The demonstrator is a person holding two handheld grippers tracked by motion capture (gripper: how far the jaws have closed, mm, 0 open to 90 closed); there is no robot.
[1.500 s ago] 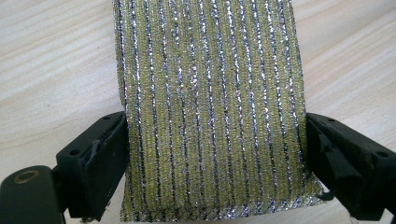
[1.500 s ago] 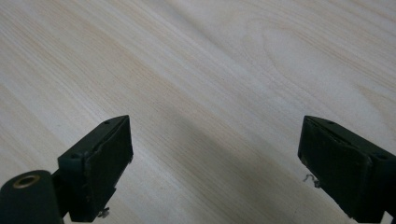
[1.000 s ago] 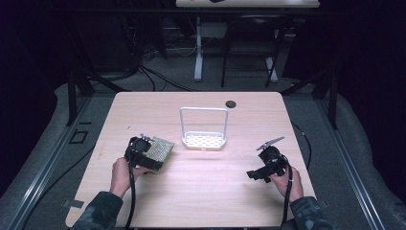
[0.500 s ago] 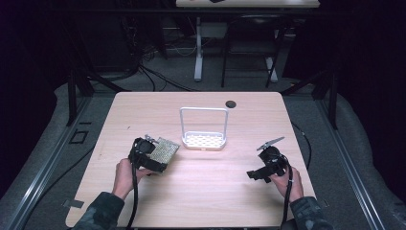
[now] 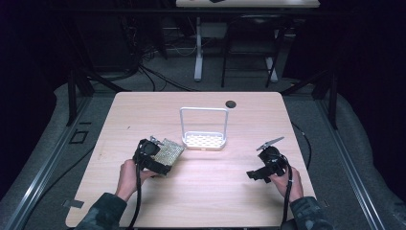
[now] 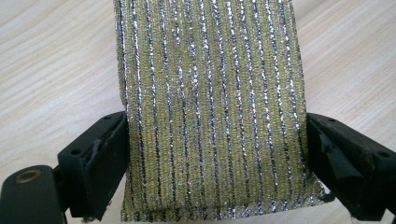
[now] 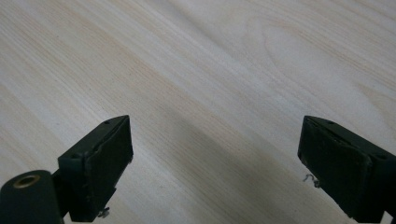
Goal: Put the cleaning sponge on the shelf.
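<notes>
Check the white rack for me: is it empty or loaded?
Empty. In the high view the white rack shows its bare perforated base under the upright frame; the glittery sponge sits beside it, between the left gripper's jaws.

Scouring pad (image 6: 212, 112): yellow-green knit with fine lengthwise stripes of glittering silver thread and thin dark lines between them. Surface (image 5: 206, 191): pale wood, light beige with soft tan grain running in streaks. Fingers (image 6: 100, 161) of both grippers: matte black, with a small brass-coloured ring low at the left. Rack (image 5: 204, 140): white, base dotted with rows of small holes. Small round disc (image 5: 231, 103): black. Sleeves (image 5: 103, 213): dark green camouflage.
</notes>
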